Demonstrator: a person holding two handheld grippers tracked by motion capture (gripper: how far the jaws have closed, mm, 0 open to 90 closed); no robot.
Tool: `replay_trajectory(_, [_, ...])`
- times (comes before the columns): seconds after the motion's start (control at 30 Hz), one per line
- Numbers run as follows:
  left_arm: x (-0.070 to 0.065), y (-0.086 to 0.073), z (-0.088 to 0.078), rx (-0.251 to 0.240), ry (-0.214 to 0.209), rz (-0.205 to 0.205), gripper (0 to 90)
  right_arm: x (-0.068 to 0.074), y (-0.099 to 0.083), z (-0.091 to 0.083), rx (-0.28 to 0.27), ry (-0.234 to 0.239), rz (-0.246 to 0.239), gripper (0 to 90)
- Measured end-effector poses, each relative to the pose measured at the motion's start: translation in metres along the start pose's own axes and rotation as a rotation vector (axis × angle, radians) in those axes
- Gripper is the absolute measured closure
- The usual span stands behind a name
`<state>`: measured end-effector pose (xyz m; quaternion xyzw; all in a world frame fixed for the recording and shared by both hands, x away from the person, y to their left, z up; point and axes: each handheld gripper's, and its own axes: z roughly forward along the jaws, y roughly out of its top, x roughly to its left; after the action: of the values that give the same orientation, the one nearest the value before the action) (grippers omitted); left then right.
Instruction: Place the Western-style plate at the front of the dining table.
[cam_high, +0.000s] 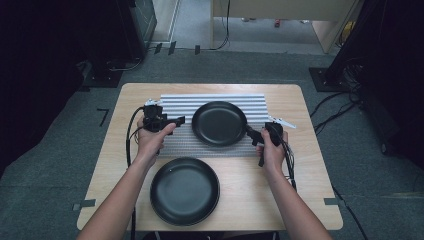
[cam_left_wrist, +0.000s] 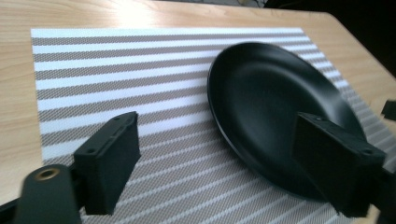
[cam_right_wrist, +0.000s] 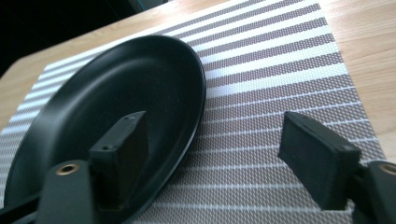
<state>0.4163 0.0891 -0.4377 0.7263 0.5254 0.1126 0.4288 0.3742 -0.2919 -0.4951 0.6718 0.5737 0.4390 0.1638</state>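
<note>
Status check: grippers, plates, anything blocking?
Left gripper open, right gripper open, flanking black plate on striped mat. Second black plate near edge. Nothing blocking.

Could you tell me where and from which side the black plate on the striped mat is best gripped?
Judging by its shape, grip the thin raised rim of the plate on the mat. It is shallow and lies flat, so one jaw goes over the rim and one outside. The right gripper, open beside its right edge, looks best placed.

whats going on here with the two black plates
A person holds a gripper in each hand at a wooden table. One black plate sits on a striped placemat; a second black plate lies on the bare wood nearer the person. The left gripper and right gripper flank the plate on the mat, both open, neither gripping it.
</note>
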Motion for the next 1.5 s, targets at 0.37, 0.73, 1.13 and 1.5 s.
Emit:
replay_trajectory(0.37, [-0.002,-0.026,-0.025,-0.006,0.002,0.016,10.6,0.001,-0.010,-0.027,0.006,0.008,-0.103,24.4])
replay_trajectory(0.73, [0.003,-0.050,-0.050,-0.017,0.006,0.005,10.5,-0.012,-0.018,-0.056,-0.019,-0.007,-0.143,24.7])
replay_trajectory(1.13, [0.023,-0.081,-0.078,-0.038,0.025,-0.052,10.5,-0.037,-0.030,-0.087,-0.031,0.006,-0.142,25.3])
replay_trajectory(1.5, [0.038,-0.106,-0.104,-0.057,0.052,-0.095,10.5,-0.058,-0.041,-0.114,-0.042,-0.004,-0.143,25.5])
